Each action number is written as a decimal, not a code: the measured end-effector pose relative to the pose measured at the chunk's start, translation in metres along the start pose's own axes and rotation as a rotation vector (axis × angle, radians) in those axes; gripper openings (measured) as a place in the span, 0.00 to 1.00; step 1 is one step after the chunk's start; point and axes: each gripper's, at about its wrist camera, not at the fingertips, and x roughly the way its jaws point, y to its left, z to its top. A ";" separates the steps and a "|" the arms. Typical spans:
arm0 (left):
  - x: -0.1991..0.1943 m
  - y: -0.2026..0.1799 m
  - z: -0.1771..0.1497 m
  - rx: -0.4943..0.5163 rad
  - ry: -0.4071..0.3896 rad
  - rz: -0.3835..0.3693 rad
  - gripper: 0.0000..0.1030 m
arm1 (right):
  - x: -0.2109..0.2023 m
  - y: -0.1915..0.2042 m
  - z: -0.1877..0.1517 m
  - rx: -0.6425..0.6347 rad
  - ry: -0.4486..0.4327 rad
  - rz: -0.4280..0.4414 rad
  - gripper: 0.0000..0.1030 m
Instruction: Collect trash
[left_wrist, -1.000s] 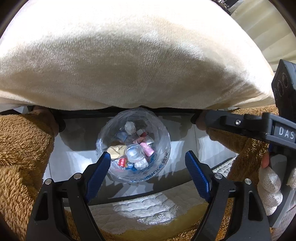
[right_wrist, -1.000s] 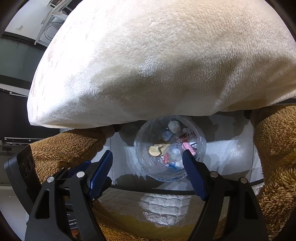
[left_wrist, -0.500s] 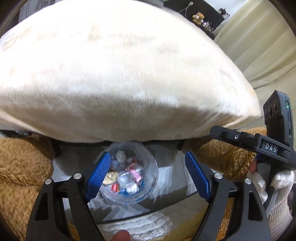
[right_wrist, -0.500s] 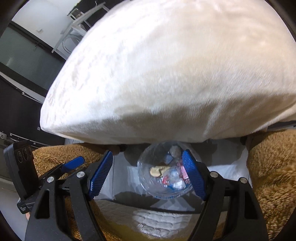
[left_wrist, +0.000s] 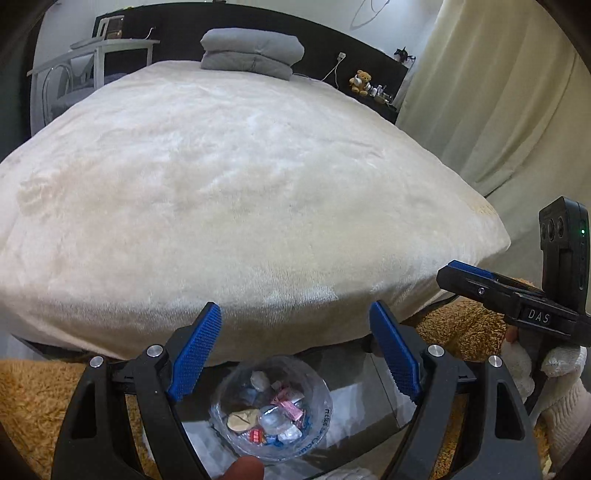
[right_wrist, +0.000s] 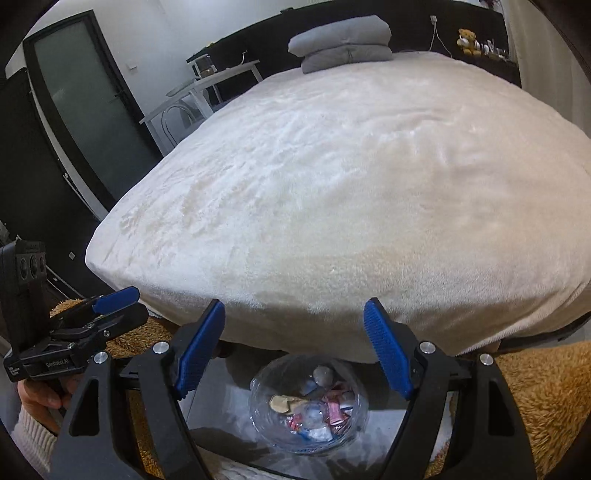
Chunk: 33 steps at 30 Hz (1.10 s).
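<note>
A cream bed (left_wrist: 236, 192) fills the room, a folded grey blanket (left_wrist: 253, 53) at its far end. Below its near edge, a clear bowl (right_wrist: 308, 406) holds wrappers (right_wrist: 334, 408). Left tongs (left_wrist: 295, 347) and right tongs (right_wrist: 294, 339) gape wide, empty; the right one reads "DAS".

A big bed (left_wrist: 236, 192) under a cream plush blanket fills the room, a folded grey quilt (left_wrist: 253, 53) at its far edge. Behind runs a black headboard wall (right_wrist: 406, 22); pale curtains (left_wrist: 491, 92) hang right, a frosted door (right_wrist: 85, 114) left.
</note>
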 end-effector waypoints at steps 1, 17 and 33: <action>-0.003 -0.001 0.003 0.010 -0.013 -0.002 0.79 | -0.002 0.001 0.001 -0.007 -0.015 -0.002 0.75; -0.024 -0.009 0.026 0.115 -0.157 0.008 0.79 | -0.032 0.009 0.022 -0.156 -0.183 -0.064 0.75; -0.041 -0.019 0.017 0.145 -0.267 0.031 0.94 | -0.039 0.022 0.017 -0.206 -0.272 -0.089 0.95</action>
